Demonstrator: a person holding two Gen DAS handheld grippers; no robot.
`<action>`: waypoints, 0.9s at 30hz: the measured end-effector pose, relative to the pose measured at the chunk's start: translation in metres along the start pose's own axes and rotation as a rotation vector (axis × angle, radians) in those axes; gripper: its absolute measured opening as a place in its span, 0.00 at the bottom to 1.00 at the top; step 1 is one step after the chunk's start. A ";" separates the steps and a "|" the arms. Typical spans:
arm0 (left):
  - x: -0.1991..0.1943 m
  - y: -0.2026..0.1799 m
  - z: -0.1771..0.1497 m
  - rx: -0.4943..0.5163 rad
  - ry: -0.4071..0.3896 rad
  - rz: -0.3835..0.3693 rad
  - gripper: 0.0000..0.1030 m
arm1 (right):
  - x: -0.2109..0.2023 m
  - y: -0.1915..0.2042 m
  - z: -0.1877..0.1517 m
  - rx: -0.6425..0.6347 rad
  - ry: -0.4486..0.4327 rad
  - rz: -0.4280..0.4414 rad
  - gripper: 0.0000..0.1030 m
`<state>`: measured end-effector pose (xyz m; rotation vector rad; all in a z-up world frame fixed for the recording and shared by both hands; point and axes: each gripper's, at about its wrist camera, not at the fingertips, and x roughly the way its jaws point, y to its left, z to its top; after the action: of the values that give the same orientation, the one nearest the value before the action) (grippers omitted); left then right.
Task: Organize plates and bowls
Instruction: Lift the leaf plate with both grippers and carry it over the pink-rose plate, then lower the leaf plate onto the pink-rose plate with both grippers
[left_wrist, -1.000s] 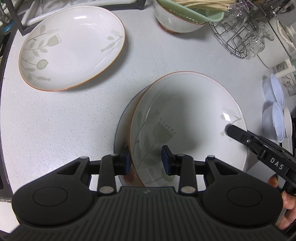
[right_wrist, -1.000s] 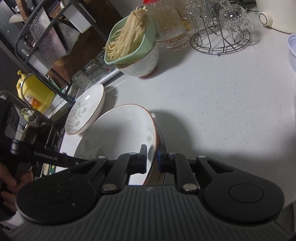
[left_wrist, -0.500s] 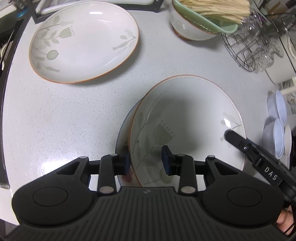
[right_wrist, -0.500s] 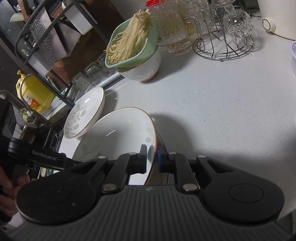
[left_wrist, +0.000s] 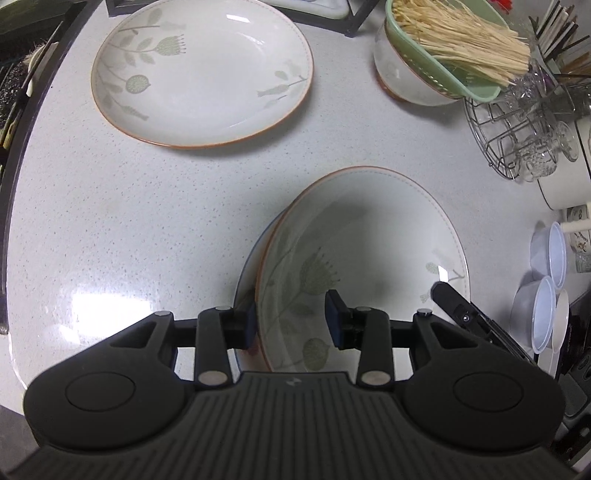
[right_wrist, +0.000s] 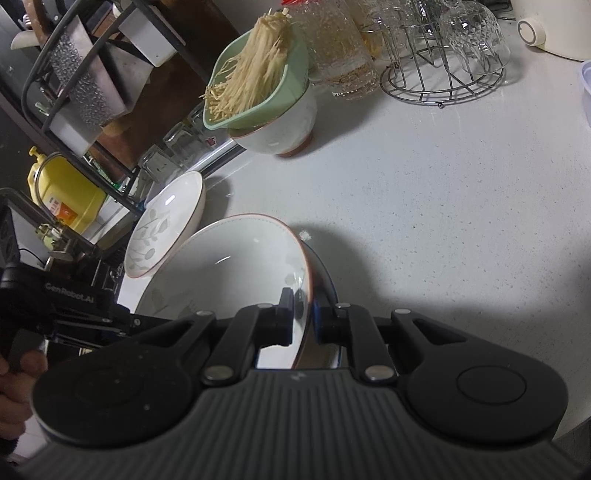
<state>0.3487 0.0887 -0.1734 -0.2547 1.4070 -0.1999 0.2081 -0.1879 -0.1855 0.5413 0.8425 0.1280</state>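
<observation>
A white plate with a leaf pattern and orange rim (left_wrist: 362, 236) lies tilted on a blue-rimmed plate (left_wrist: 244, 291) on the white counter. My left gripper (left_wrist: 291, 323) straddles its near rim. Its jaws are opening: the outer pad sits by the rim and the inner pad stands off the plate's face. My right gripper (right_wrist: 303, 319) is shut on the opposite rim of the same plate (right_wrist: 229, 266); one of its fingers (left_wrist: 454, 306) shows in the left wrist view. A second plate of the same pattern (left_wrist: 201, 70) lies flat farther back on the left.
A bowl holding a green colander of pale strands (left_wrist: 443, 55) stands at the back. A wire rack of glasses (left_wrist: 517, 140) and white plastic cups (left_wrist: 546, 288) line the right side. A black shelf frame and a yellow bottle (right_wrist: 62, 195) stand beyond the counter's left edge.
The left wrist view has rolled, so the far plate and the bowl have swung rightward in it. The left jaws stand slightly wider. The right gripper keeps its hold on the rim.
</observation>
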 end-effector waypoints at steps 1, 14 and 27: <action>-0.001 0.000 0.001 -0.004 0.000 0.001 0.40 | 0.000 0.001 0.000 -0.006 -0.001 -0.005 0.12; -0.009 -0.001 0.004 -0.011 -0.012 0.018 0.40 | 0.011 0.011 -0.001 -0.074 0.024 -0.020 0.16; -0.028 -0.001 0.001 0.038 -0.096 0.050 0.40 | 0.009 0.016 0.001 -0.123 0.013 -0.058 0.14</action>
<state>0.3456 0.0963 -0.1465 -0.1951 1.3121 -0.1712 0.2165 -0.1711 -0.1833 0.4007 0.8559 0.1291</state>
